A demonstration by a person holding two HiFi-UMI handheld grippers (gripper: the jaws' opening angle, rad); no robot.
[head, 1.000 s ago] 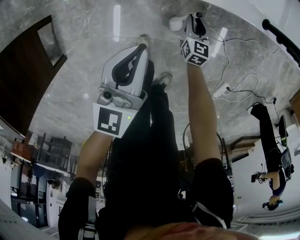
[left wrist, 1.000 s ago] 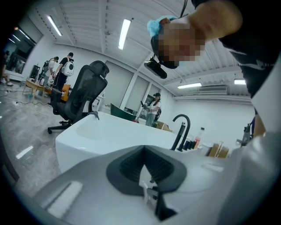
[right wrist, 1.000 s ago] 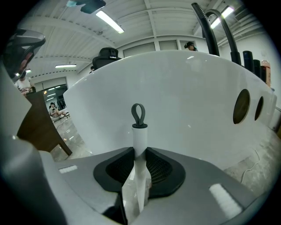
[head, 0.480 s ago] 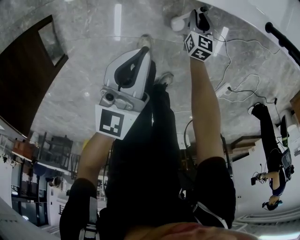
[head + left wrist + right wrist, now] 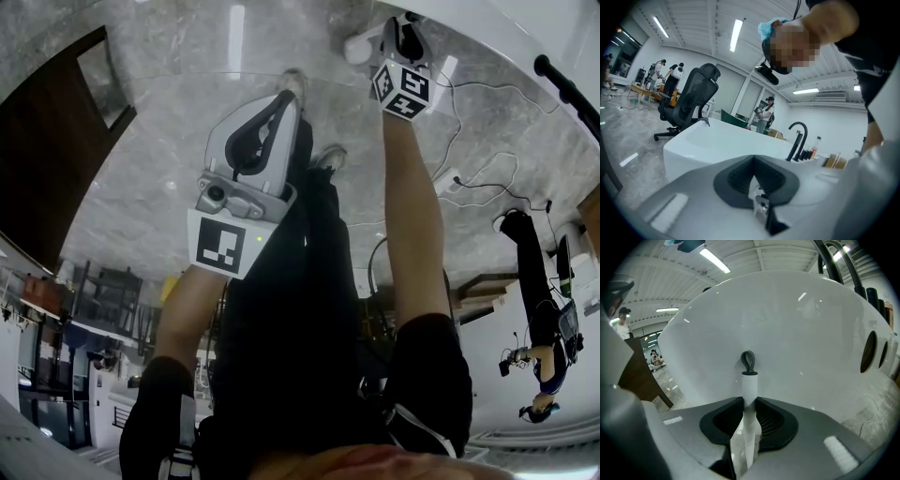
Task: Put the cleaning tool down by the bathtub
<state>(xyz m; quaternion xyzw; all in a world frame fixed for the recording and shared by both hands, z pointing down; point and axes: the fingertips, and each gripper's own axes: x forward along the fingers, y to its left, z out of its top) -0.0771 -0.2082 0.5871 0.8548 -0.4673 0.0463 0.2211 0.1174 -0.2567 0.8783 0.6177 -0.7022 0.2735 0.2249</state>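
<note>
The right gripper clamps the cleaning tool by its white handle.
Grey loop faces the bathtub wall; left gripper closed, empty.

The cleaning tool ran down between the right gripper's jaws, its lower end hidden there. In the head view the bathtub was cut off by the top edge. Bottles beside the tap were too small to tell apart.

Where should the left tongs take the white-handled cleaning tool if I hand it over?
Probably the white cleaning tool's bare straight handle, between the right tongs and its grey loop, coming in from the side: that stretch is slim and exposed.
</note>
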